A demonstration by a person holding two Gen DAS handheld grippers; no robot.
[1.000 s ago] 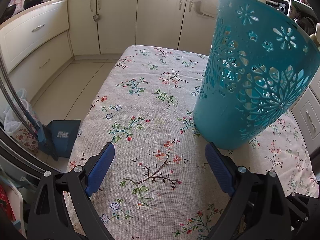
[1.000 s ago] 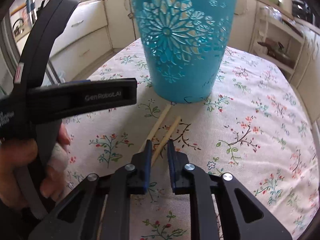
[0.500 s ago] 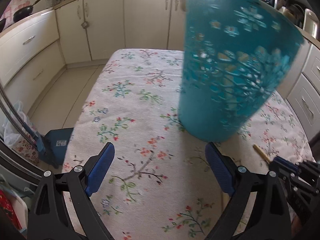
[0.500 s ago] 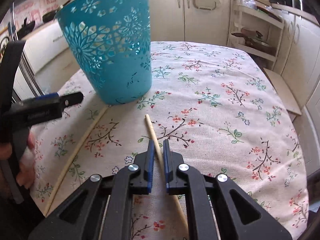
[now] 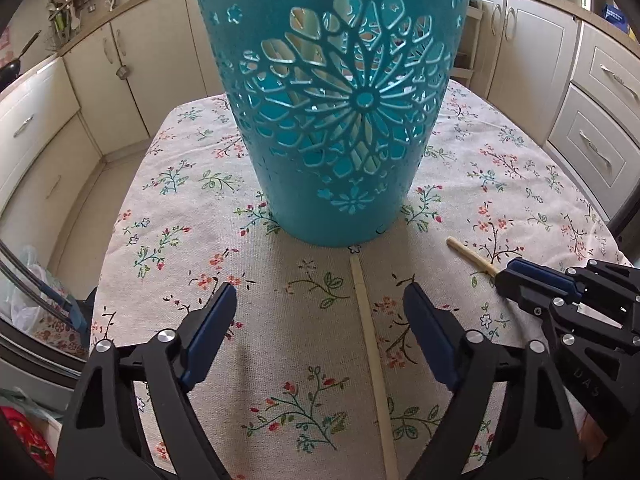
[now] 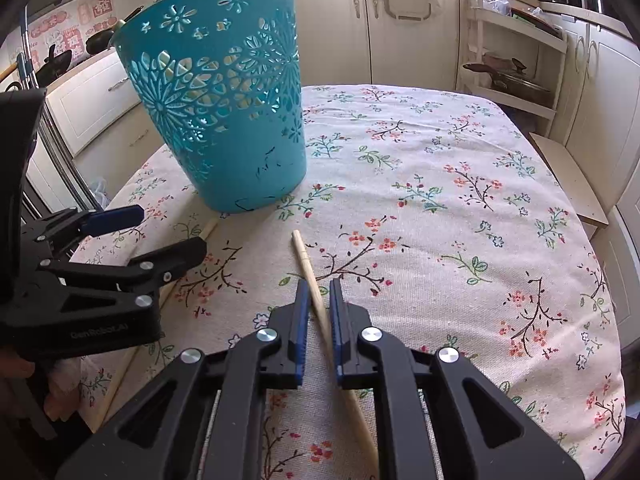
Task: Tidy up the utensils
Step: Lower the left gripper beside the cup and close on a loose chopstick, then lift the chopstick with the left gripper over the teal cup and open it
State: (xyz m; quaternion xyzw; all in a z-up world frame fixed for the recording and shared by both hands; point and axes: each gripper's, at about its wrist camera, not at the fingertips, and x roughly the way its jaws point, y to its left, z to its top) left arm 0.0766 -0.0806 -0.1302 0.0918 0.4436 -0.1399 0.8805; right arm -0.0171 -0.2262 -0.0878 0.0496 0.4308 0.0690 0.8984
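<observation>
Tabletop [image 5: 520, 168] is wearing a floral cloth and carrying everything. Teal basket [image 5: 340, 112] with flower cutouts is standing upright near the middle of it; in the right wrist view the basket [image 6: 224, 112] is sitting to the left. Pale stick shapes are showing through the cutouts, but what they are is unclear.

Left tool [image 5: 320, 316] is hovering low in front of the basket with its jaws spread wide and gripping nothing. One chopstick [image 5: 372, 360] is lying flat on the cloth, running between those spread fingers, one end reaching the basket base; from the right wrist view the same chopstick [image 6: 210, 228] is poking out beside the basket, mostly hidden under the left tool [image 6: 160, 236].

Right tool [image 6: 318, 300] is sitting to the right of the left one, jaws nearly together with the second chopstick [image 6: 308, 264] between the blue pads; actual contact with the pads is unclear. Its tip is pointing toward the basket, well short of it. In the left wrist view that second chopstick [image 5: 472, 256] is sticking out of the right tool [image 5: 504, 276].
</observation>
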